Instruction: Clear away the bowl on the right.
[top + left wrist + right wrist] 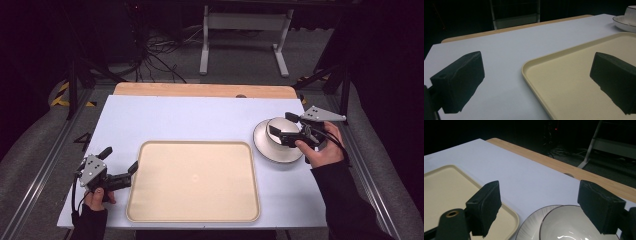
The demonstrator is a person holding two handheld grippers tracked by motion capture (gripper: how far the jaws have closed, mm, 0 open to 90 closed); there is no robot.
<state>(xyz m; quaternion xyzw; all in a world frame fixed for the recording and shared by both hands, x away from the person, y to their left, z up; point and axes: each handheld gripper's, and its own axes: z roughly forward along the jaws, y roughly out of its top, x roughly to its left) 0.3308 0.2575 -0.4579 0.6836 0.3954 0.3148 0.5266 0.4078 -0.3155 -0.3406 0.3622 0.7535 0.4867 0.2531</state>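
Left gripper (120,161): held low at the left edge of the tabletop (175,117), just beside the tray; fingers (459,80) spread wide, nothing between them. One finger hangs over the bare tabletop, the other over the tray's near-left corner. Judged to be waiting or ready to steady the tray, since it touches nothing.

Tray (150,200): cream, rectangular, rounded corners, raised rim; lies flat at the middle of the tabletop, nothing on it. Its central position suggests it is the receiving place for the crockery.

Saucer (265,152): white with a thin dark rim line, flat on the tabletop just right of the tray, apart from it.

Bowl (280,124): white, dark-rimmed, upright, seated in the middle of the saucer. This is the item in hand; it has not been lifted.

Right gripper (283,125): reaches in from the right, over the bowl; fingers (486,205) parted wide, one toward the tray side and one on the far side of the bowl. In the right gripper view the bowl's rim lies between and below them, so the fingers appear set to straddle the rim; whether they touch it cannot be told.

Person's hands: one on each gripper, dark sleeves entering from the near edge.
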